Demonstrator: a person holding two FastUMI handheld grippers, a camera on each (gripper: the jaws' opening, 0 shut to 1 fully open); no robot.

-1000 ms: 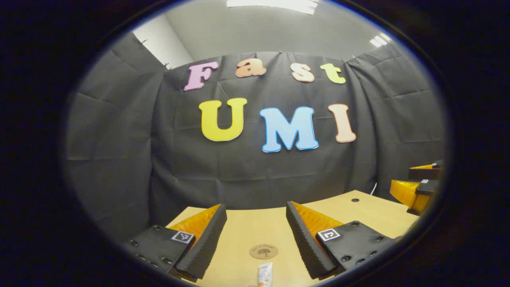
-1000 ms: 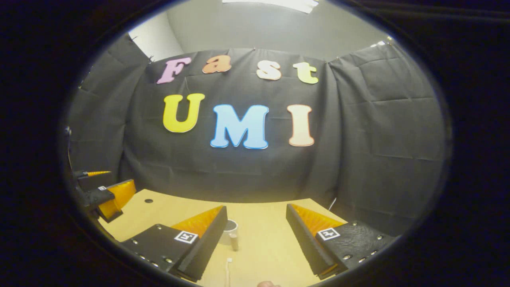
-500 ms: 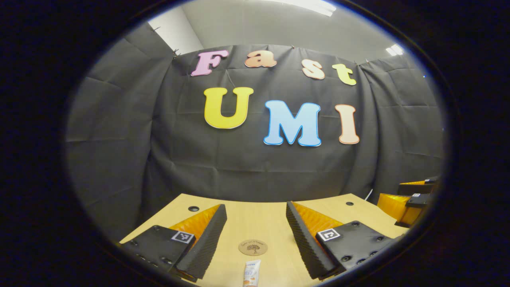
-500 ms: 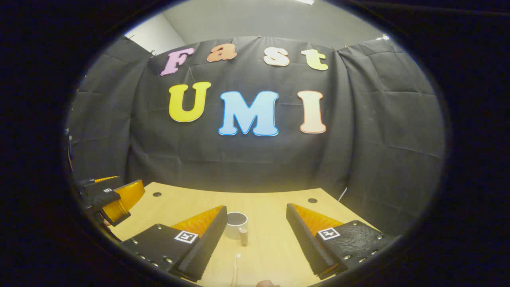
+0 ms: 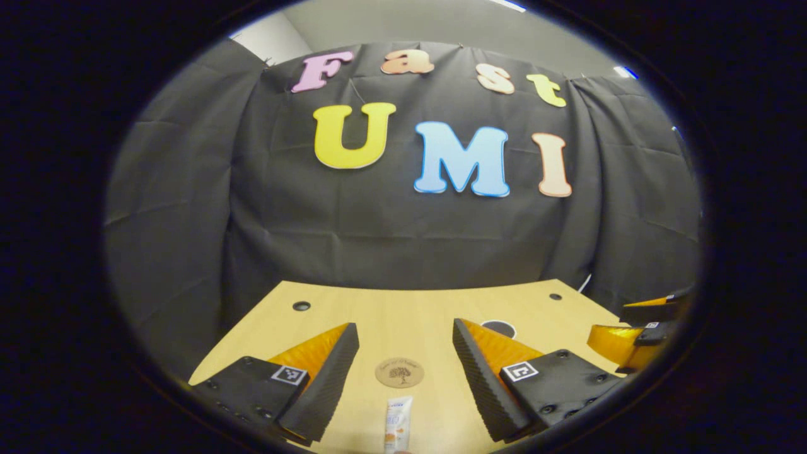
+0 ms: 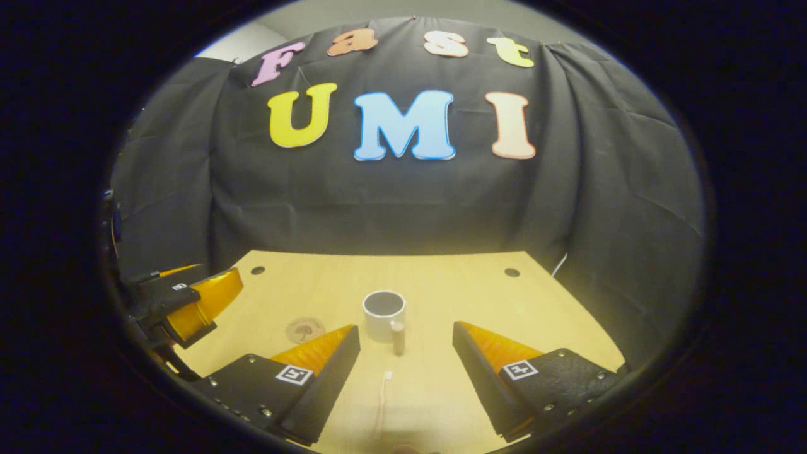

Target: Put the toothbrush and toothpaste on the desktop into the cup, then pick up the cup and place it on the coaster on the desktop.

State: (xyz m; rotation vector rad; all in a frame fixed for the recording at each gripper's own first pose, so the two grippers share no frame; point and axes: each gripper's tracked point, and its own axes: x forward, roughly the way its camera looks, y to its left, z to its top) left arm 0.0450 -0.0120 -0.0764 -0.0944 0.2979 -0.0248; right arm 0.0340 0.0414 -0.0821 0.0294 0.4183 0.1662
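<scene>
In the left gripper view my left gripper [image 5: 405, 333] stands open above the wooden desktop [image 5: 403, 306]. Between its fingers lie the round brown coaster [image 5: 399, 372] and, nearer, the toothpaste tube [image 5: 397, 430]. The cup's rim [image 5: 498, 328] peeks out behind the right finger. In the right gripper view my right gripper [image 6: 405, 333] is open too. The white cup [image 6: 384, 313] stands upright ahead of it with its handle toward me. A white toothbrush [image 6: 382, 403] lies between the fingers. The coaster [image 6: 306, 328] sits left of the cup.
Each view catches the other gripper at its edge: the right gripper [image 5: 637, 334] at the right, the left gripper [image 6: 183, 302] at the left. Small cable holes [image 5: 301, 306] mark the desktop's far corners. Black cloth walls the booth behind the desk.
Both cameras have tilted downward, so more of the desktop shows. The cup, the coaster and the toothbrush have come further into sight. Both grippers have stayed open.
</scene>
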